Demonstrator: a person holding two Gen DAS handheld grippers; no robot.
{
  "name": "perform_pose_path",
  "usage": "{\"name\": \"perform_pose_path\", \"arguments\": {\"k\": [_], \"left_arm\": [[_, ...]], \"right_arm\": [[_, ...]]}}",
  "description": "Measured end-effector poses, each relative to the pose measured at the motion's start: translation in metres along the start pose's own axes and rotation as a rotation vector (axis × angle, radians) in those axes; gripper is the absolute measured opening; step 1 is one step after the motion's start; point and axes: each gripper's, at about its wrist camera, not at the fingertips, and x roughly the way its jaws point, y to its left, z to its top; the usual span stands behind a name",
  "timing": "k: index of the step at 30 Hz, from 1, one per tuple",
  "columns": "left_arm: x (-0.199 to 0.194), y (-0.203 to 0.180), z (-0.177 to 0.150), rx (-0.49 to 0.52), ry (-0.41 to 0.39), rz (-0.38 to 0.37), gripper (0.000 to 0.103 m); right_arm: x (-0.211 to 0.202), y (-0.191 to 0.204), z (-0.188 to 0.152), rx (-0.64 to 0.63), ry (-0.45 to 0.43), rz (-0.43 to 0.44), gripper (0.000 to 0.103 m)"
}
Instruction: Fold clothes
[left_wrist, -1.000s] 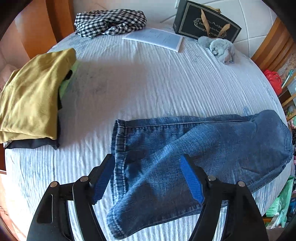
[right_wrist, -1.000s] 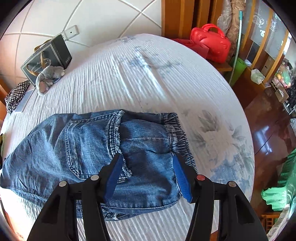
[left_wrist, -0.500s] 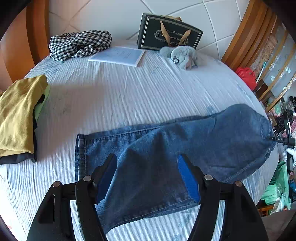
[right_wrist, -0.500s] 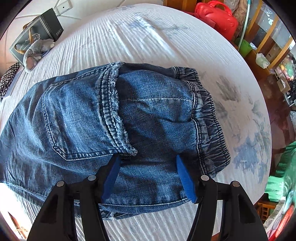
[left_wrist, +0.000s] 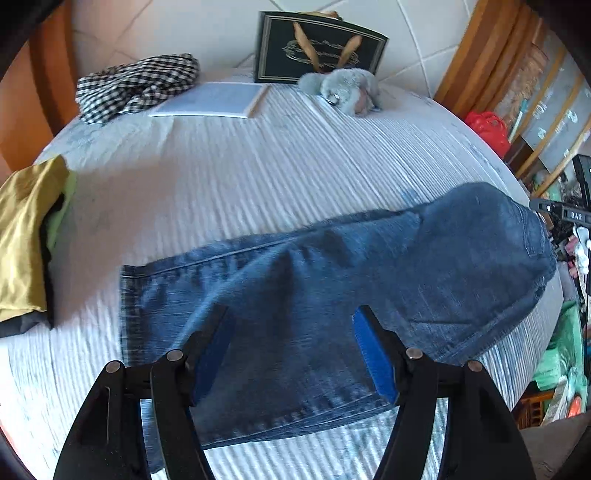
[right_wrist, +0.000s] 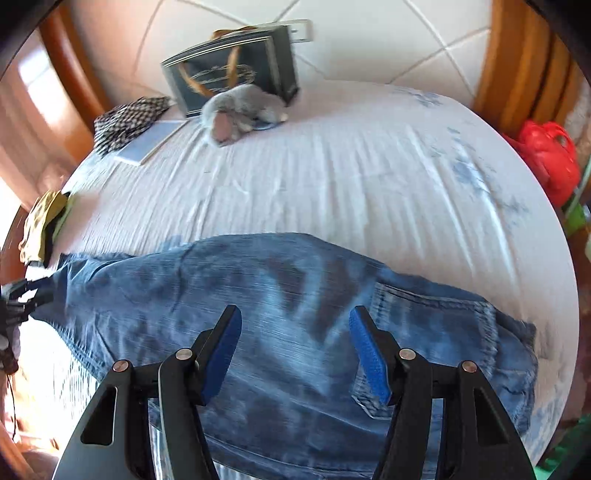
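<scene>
A pair of blue jeans (left_wrist: 332, 280) lies flat across the near side of the white bed (left_wrist: 229, 177), legs to the left, waist to the right. It also fills the lower part of the right wrist view (right_wrist: 288, 295), with a back pocket (right_wrist: 436, 332) on the right. My left gripper (left_wrist: 291, 350) is open and empty, hovering above the leg part. My right gripper (right_wrist: 295, 350) is open and empty, above the thigh area next to the pocket. The right wrist view is blurred.
A stack of folded clothes with a mustard top (left_wrist: 26, 236) sits at the bed's left edge. A checked garment (left_wrist: 136, 86), a white booklet (left_wrist: 214, 99), a grey plush toy (left_wrist: 343, 90) and a dark gift bag (left_wrist: 317, 48) lie at the headboard. A red bag (right_wrist: 546, 158) stands right of the bed.
The right gripper has swung left, from over the waistband to over the thigh, now facing the headboard. The left gripper has shifted right along the legs. Both stay open.
</scene>
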Motion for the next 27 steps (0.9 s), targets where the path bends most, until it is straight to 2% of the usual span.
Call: {"name": "perform_pose_path", "arguments": {"k": [3,5,9,10,11,12,13,14,16,18,20,21,22,24,25,26,27], "left_arm": [[-0.012,0.031,-0.005,-0.075,-0.021,0.054,0.069],[-0.011,0.046,-0.010,-0.119,-0.004,0.057,0.069],[0.005,0.048,-0.023,-0.160,0.037,0.055,0.068],[0.011,0.046,-0.026,-0.168,0.051,0.069,0.062],[0.017,0.044,-0.028,-0.175,0.064,0.083,0.029],[0.020,0.041,-0.030,-0.180,0.075,0.103,0.008],[0.022,0.038,-0.031,-0.191,0.071,0.113,0.007],[0.021,0.034,-0.031,-0.197,0.055,0.139,0.006],[0.013,0.021,-0.031,-0.211,0.003,0.201,0.005],[0.002,0.003,-0.032,-0.210,-0.062,0.254,0.004],[-0.011,-0.023,-0.039,-0.143,-0.142,0.303,0.004],[-0.016,-0.037,-0.043,-0.102,-0.179,0.329,0.004],[-0.013,-0.048,-0.046,-0.080,-0.172,0.300,0.004],[0.003,-0.061,-0.059,-0.095,-0.101,0.207,0.010],[0.017,-0.066,-0.065,-0.103,-0.046,0.158,0.014],[0.030,-0.071,-0.071,-0.110,0.007,0.111,0.024],[0.035,-0.076,-0.077,-0.111,0.015,0.115,0.030]], "right_arm": [[0.020,0.051,0.016,-0.152,0.027,0.067,0.062],[0.036,0.081,0.025,-0.257,0.060,0.101,0.073],[0.067,0.133,0.034,-0.460,0.116,0.109,0.075],[0.076,0.140,0.035,-0.502,0.125,0.100,0.076],[0.083,0.146,0.034,-0.535,0.132,0.091,0.076],[0.089,0.151,0.033,-0.567,0.140,0.082,0.076],[0.098,0.155,0.032,-0.590,0.153,0.075,0.073],[0.108,0.160,0.032,-0.613,0.167,0.069,0.051],[0.124,0.164,0.031,-0.636,0.225,0.082,0.019],[0.120,0.163,0.028,-0.650,0.218,0.106,0.017],[0.103,0.154,0.022,-0.649,0.179,0.144,0.014],[0.103,0.148,0.019,-0.641,0.189,0.155,0.014],[0.102,0.142,0.015,-0.633,0.198,0.167,0.014],[0.101,0.130,0.008,-0.617,0.218,0.191,0.014],[0.101,0.124,0.004,-0.608,0.228,0.202,0.014],[0.101,0.118,0.001,-0.600,0.237,0.214,0.014],[0.100,0.112,-0.003,-0.592,0.247,0.226,0.014]]}}
